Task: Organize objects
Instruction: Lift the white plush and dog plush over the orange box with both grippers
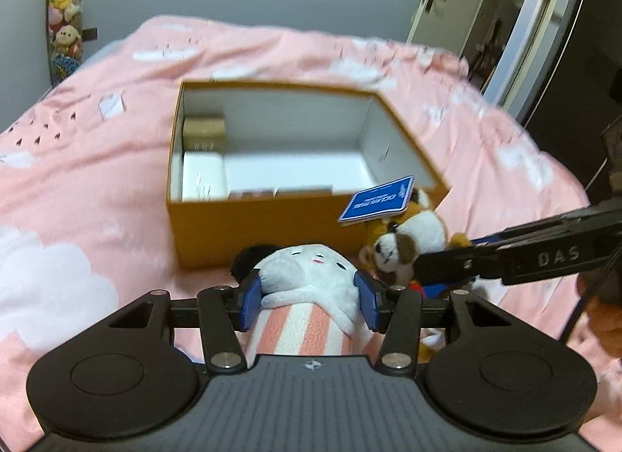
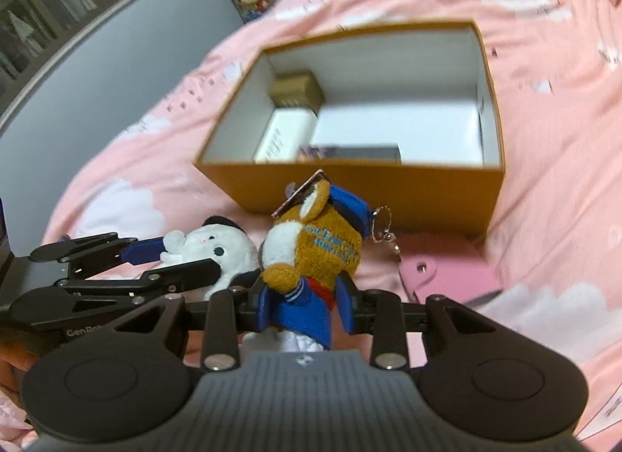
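My left tongs point(image 1: 309, 296) pinch a white stuffed toy point(image 1: 311, 271) by its sides; my right tongs point(image 2: 307, 302) pinch a brown stuffed toy point(image 2: 311, 248) in a blue jacket. Both toys hang just short of the orange box point(image 2: 447, 187) in the middle of the bed point(image 1: 58, 180). I judge each must clear the near wall before release. Small boxes point(image 2: 297, 90) fill the box's left side; a pink item point(image 2: 447, 271) lies nearby.
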